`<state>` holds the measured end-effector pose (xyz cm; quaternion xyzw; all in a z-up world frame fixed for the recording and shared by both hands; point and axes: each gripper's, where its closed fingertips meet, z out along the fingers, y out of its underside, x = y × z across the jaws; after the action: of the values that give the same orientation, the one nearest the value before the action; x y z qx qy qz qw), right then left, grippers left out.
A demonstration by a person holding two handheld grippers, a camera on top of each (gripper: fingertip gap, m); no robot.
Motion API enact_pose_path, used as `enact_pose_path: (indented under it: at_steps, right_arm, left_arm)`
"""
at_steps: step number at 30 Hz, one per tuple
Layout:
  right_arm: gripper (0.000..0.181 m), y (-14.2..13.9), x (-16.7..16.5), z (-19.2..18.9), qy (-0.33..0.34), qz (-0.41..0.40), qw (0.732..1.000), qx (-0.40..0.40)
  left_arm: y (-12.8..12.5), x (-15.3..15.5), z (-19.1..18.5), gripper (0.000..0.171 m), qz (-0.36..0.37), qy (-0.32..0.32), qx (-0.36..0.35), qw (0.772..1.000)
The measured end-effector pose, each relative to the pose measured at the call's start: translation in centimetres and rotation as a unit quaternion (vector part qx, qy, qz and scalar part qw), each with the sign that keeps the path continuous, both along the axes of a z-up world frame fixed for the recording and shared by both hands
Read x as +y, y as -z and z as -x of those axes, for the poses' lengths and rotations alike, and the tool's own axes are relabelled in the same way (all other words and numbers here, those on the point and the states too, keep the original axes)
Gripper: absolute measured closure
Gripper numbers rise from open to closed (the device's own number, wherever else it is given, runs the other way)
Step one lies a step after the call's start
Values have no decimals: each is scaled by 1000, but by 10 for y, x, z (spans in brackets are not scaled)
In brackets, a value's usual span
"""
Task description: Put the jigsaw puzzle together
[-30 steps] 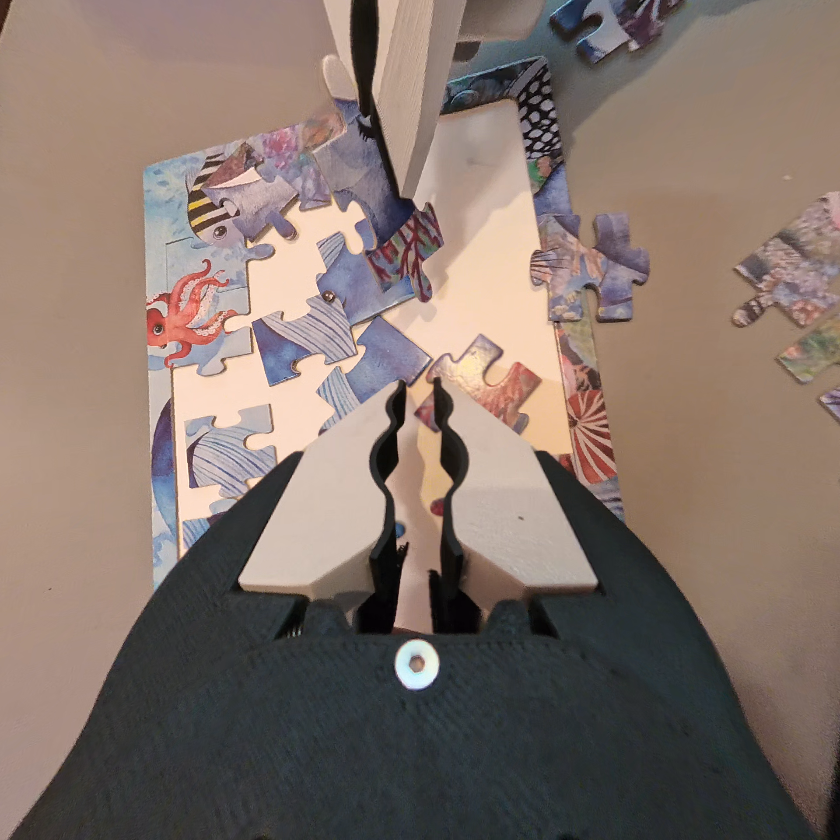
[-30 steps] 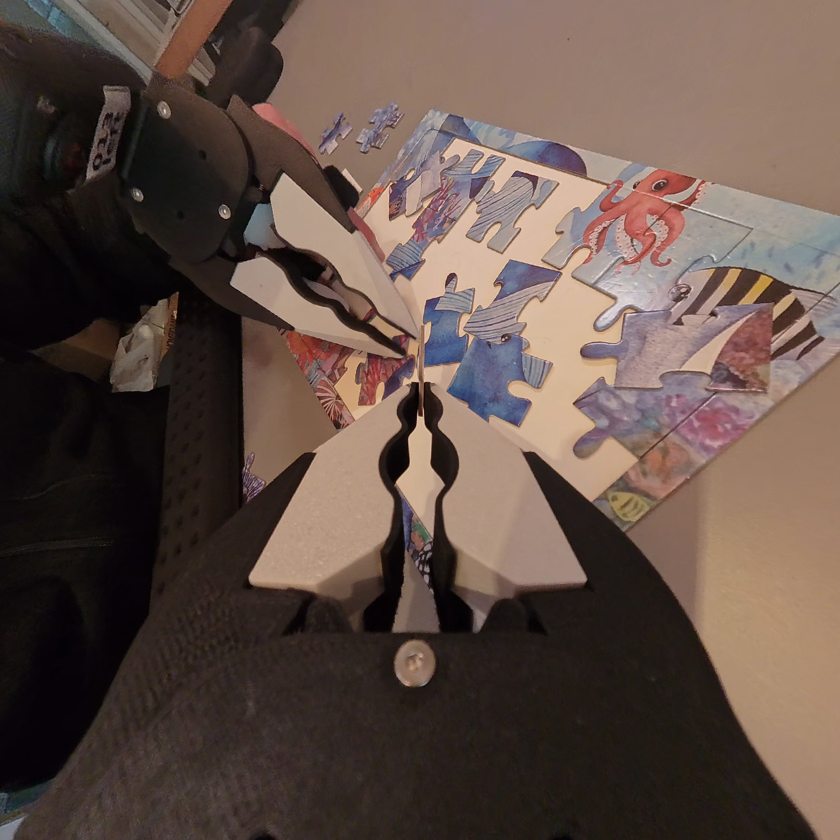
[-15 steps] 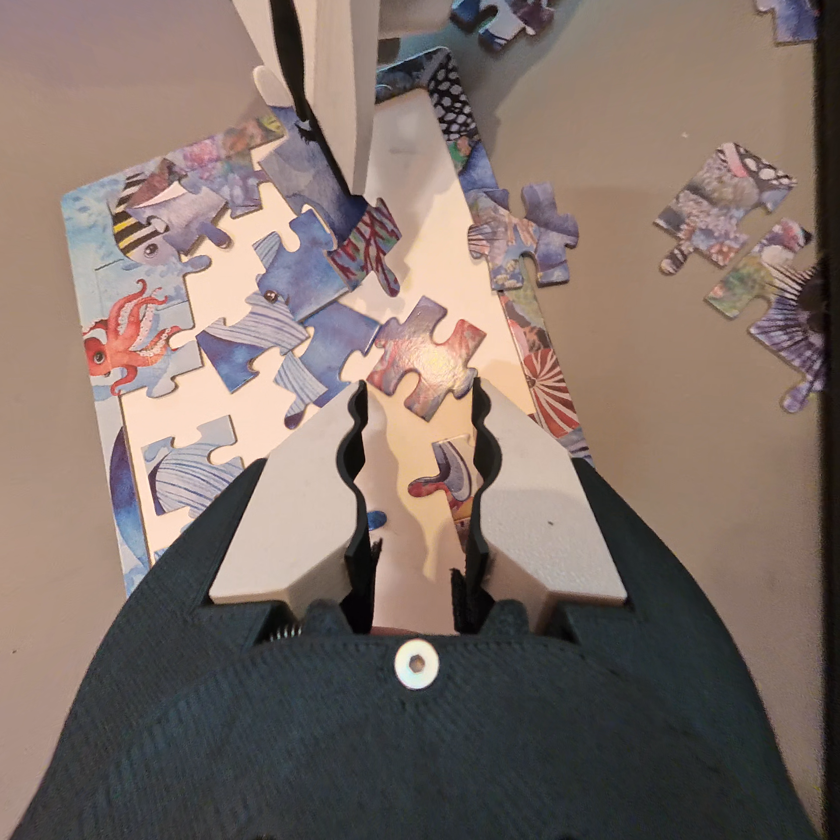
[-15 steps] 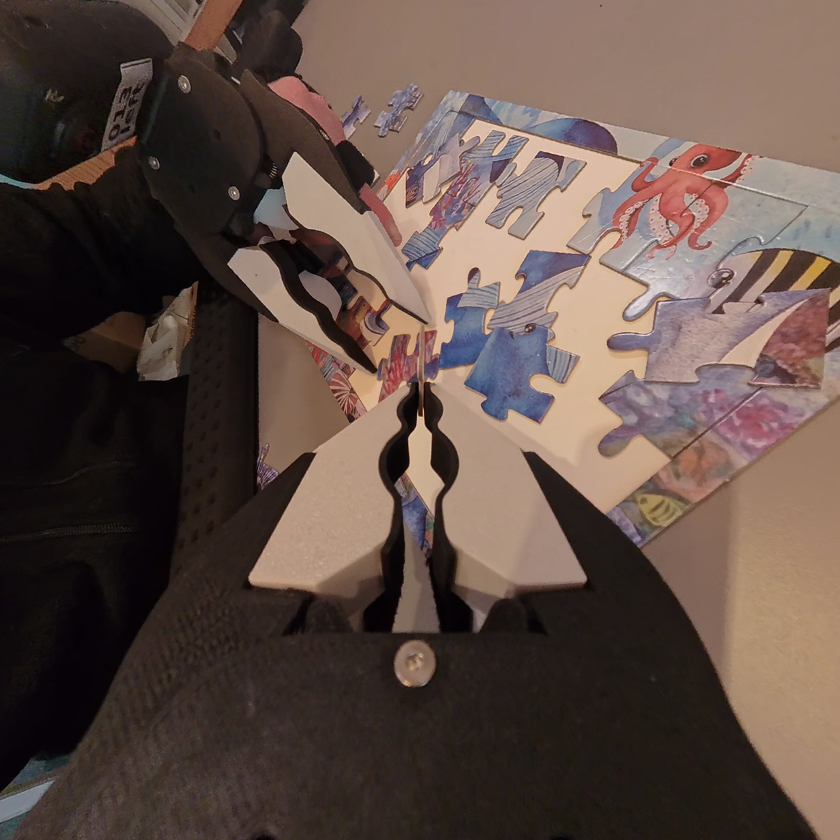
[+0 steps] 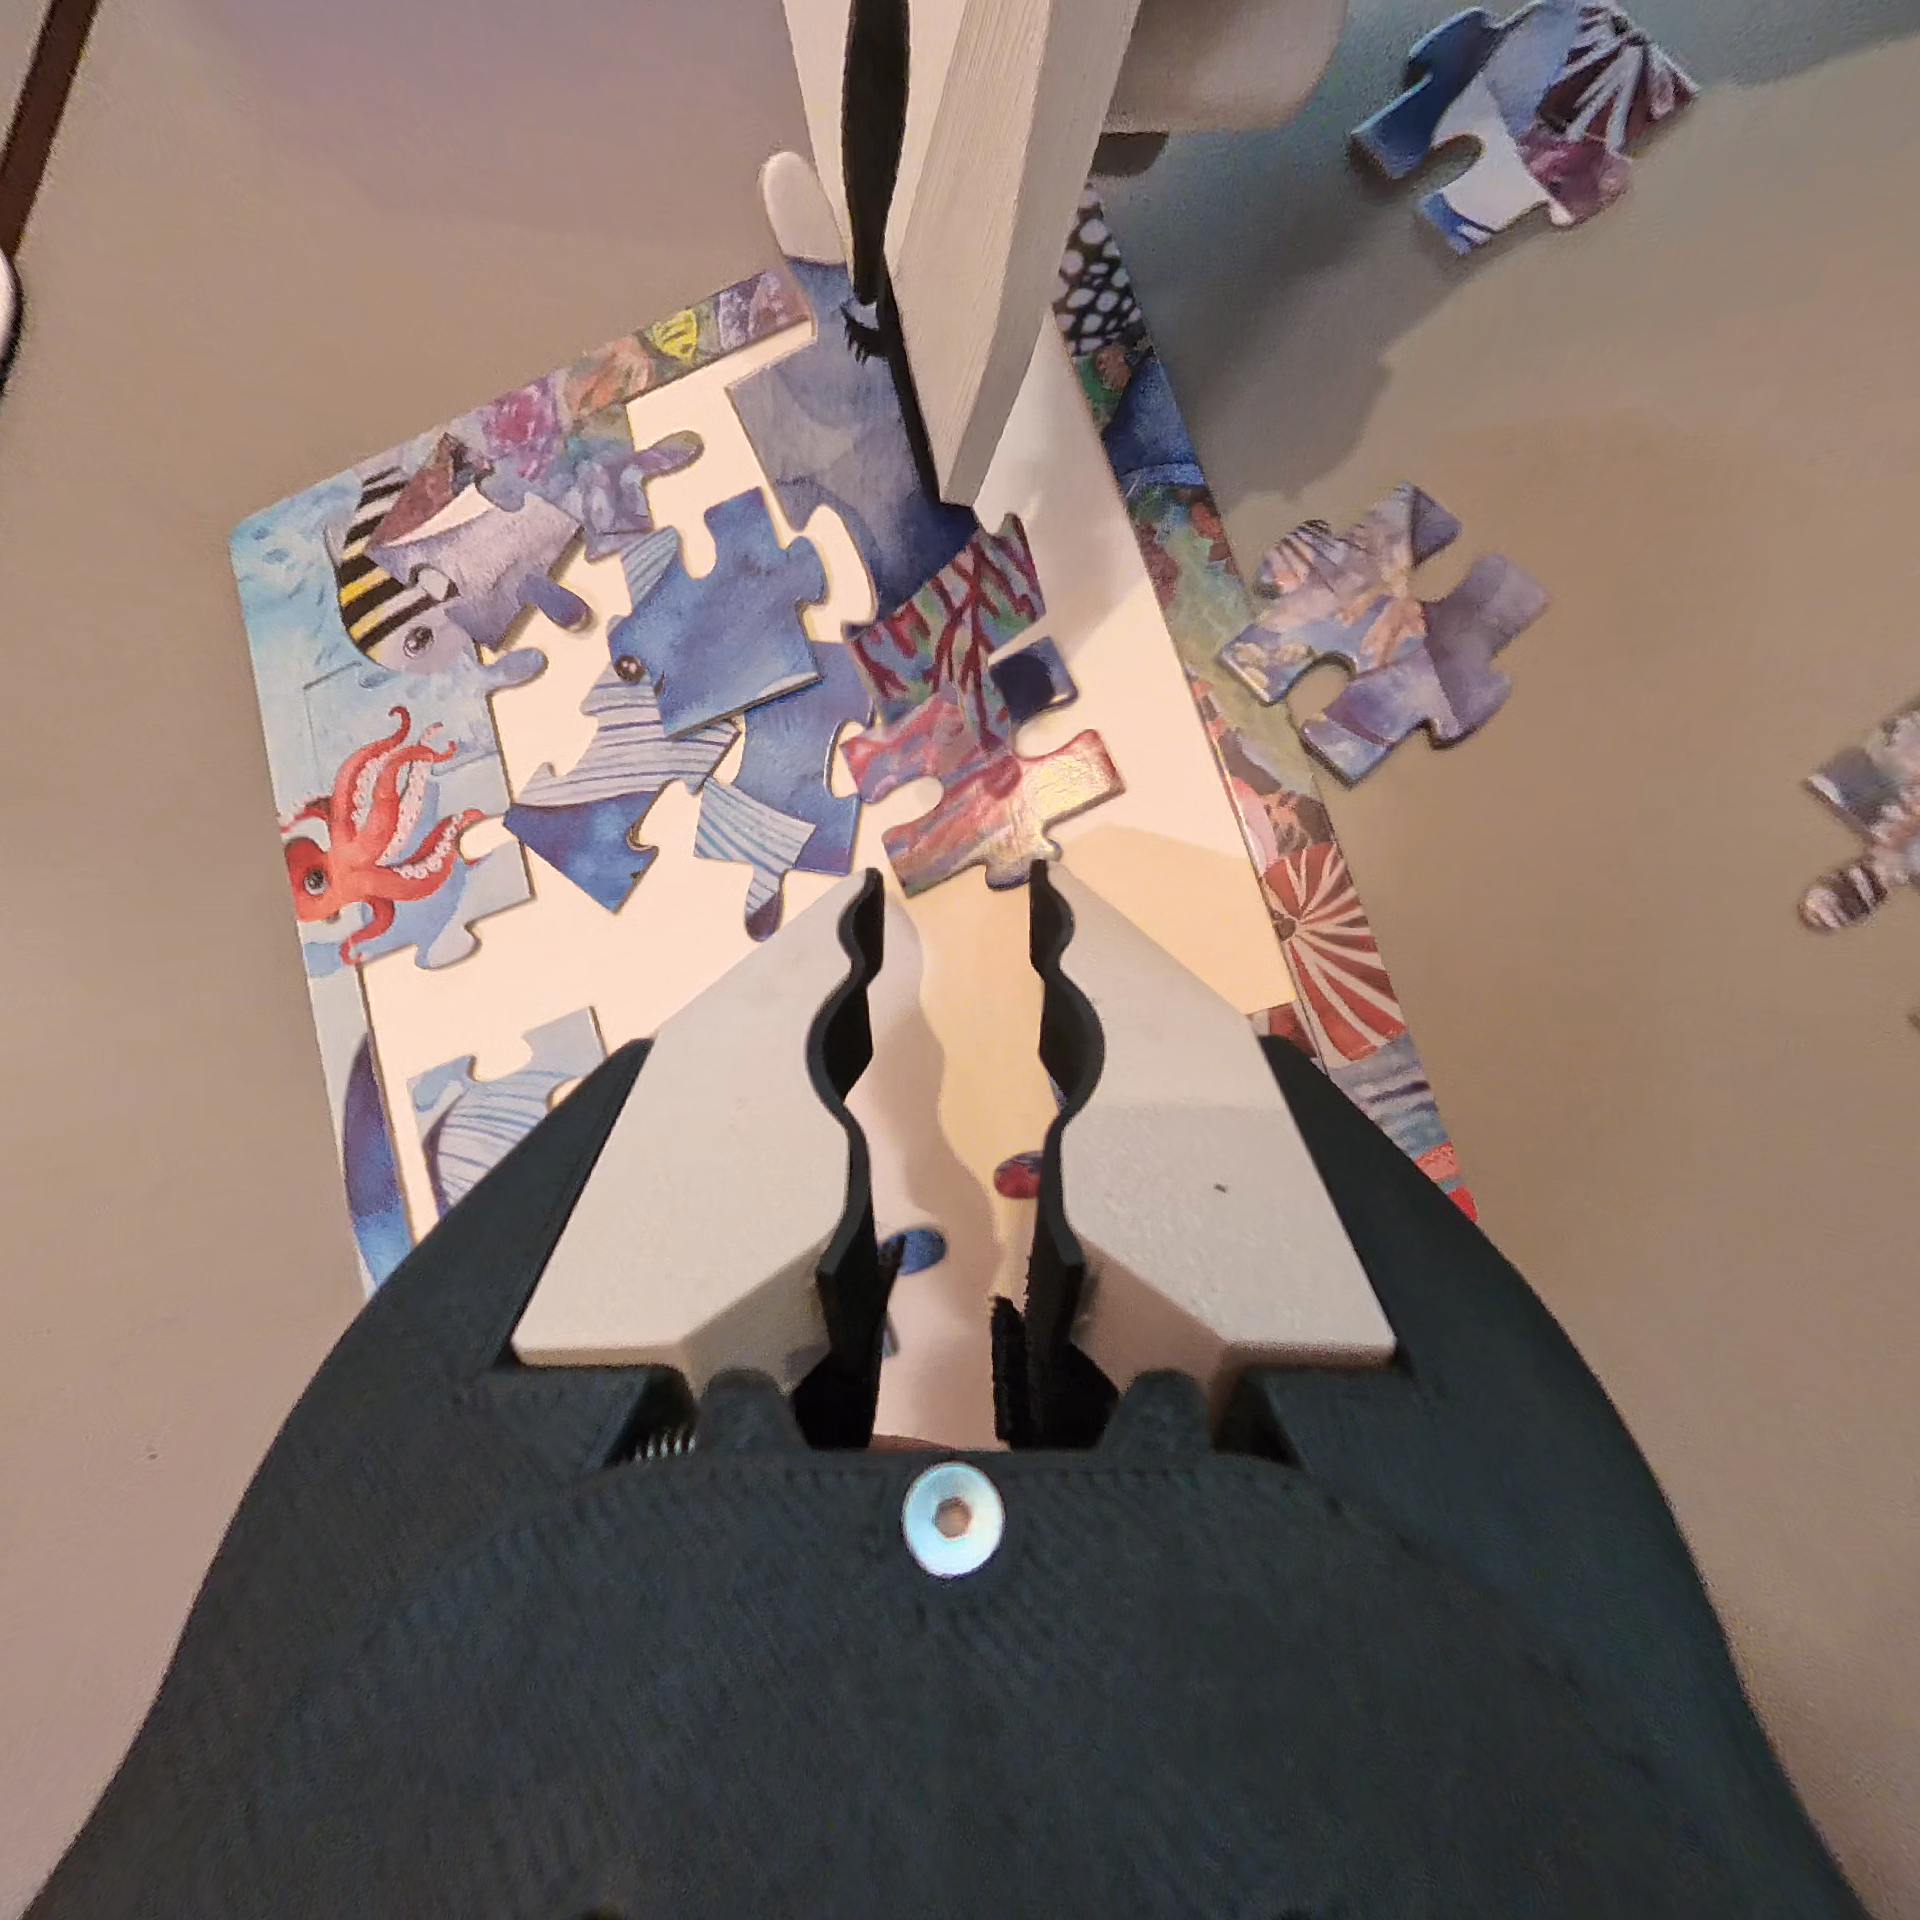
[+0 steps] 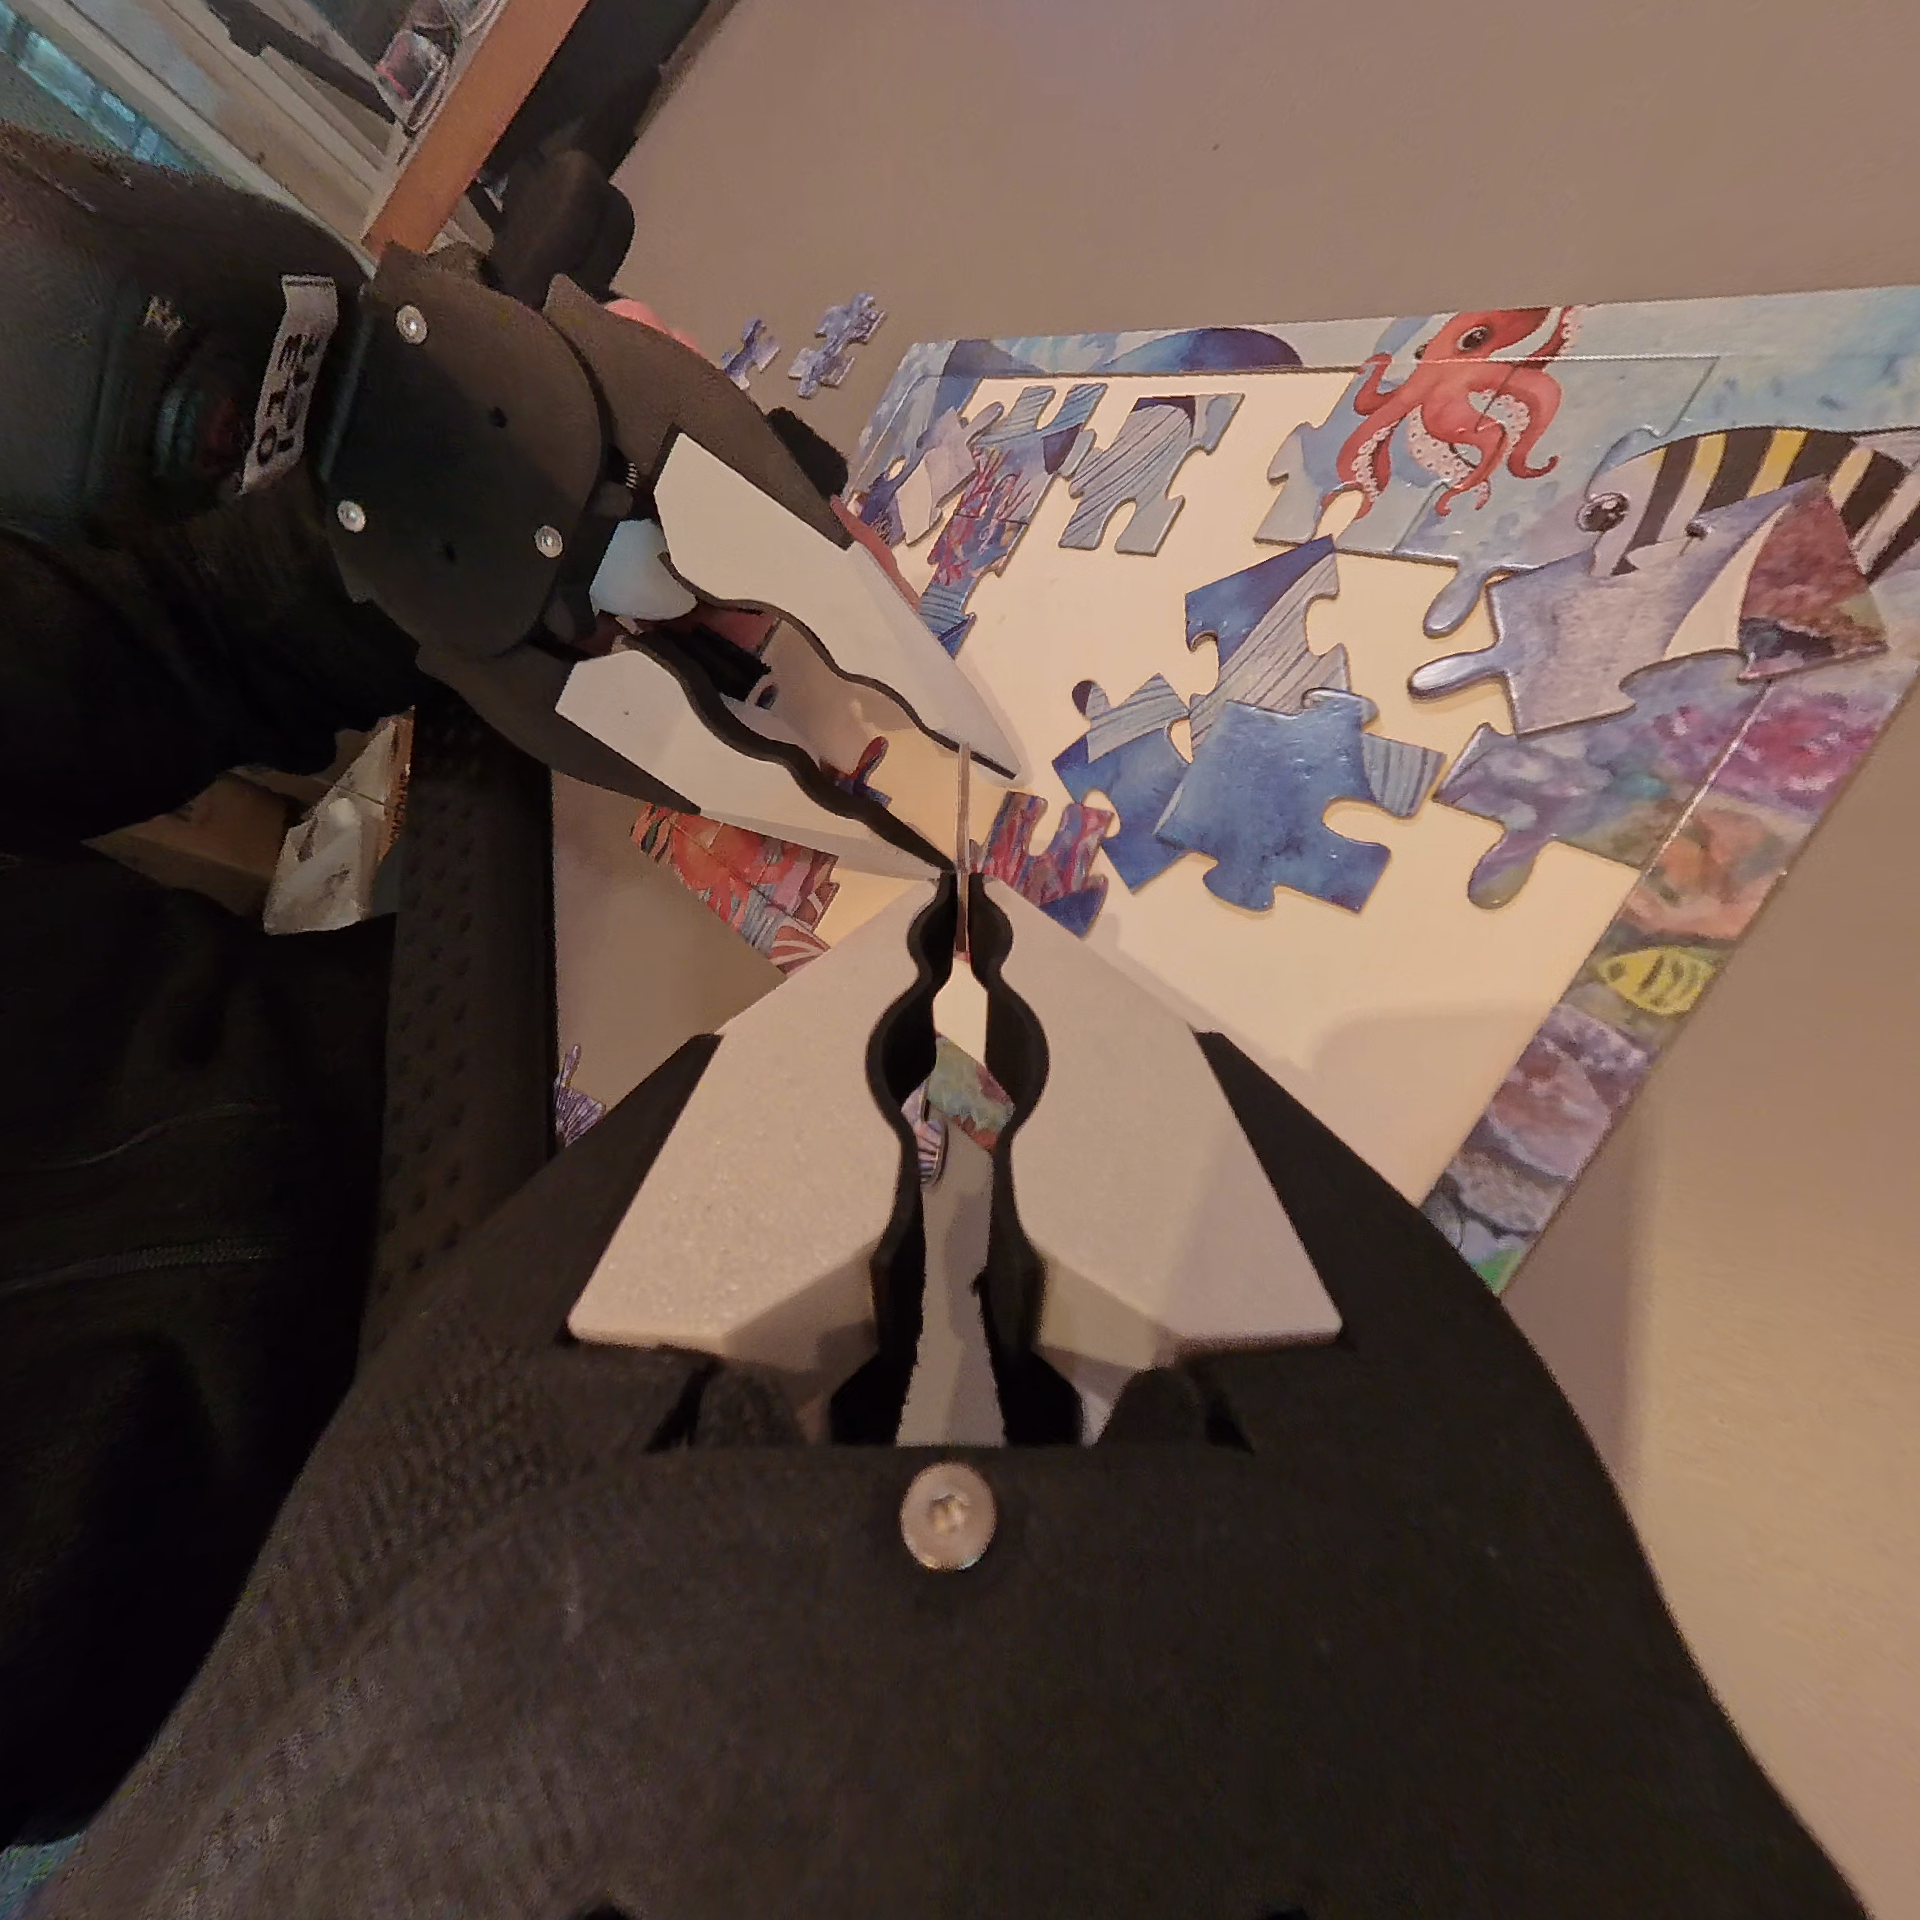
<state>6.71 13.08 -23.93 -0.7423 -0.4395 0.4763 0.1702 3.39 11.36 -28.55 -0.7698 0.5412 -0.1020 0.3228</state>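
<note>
While my right gripper (image 6: 961, 883) pinches the blue piece (image 5: 831, 436) on edge over the puzzle tray (image 5: 312, 997), my left gripper (image 5: 956, 883), jaws apart and empty, should nudge the coral piece (image 5: 987, 800) slowly.

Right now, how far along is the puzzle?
Early. Done: the octopus piece and striped fish piece sit seated in the tray corner. In hand: the right gripper is shut on a piece held on edge, and the left gripper is open by the coral piece. Left: loose blue pieces on the board, and more on the table.
</note>
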Motion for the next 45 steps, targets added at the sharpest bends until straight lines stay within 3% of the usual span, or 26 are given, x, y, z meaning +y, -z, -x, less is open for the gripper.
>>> enact_pose_path:
  at_steps: [5,9,14,27,45]
  right_arm:
    - [181,-1,12,-6,28,2,1000,8]
    - [181,0,11,-6,27,2,1000,7]
    - [181,3,12,-8,31,-3,999,-1]
    - [181,16,27,-20,71,-45,995,-45]
    - [181,23,1,-23,17,-26,997,-74]
  left_arm:
    - [-5,25,10,148,-62,-49,31,996]
    - [-16,14,-1,146,-32,-21,-23,999]
    - [0,5,0,142,-15,-12,8,1000]
    - [-1,5,-3,141,-26,-15,-2,1000]
    - [-4,12,10,136,-33,-24,11,999]
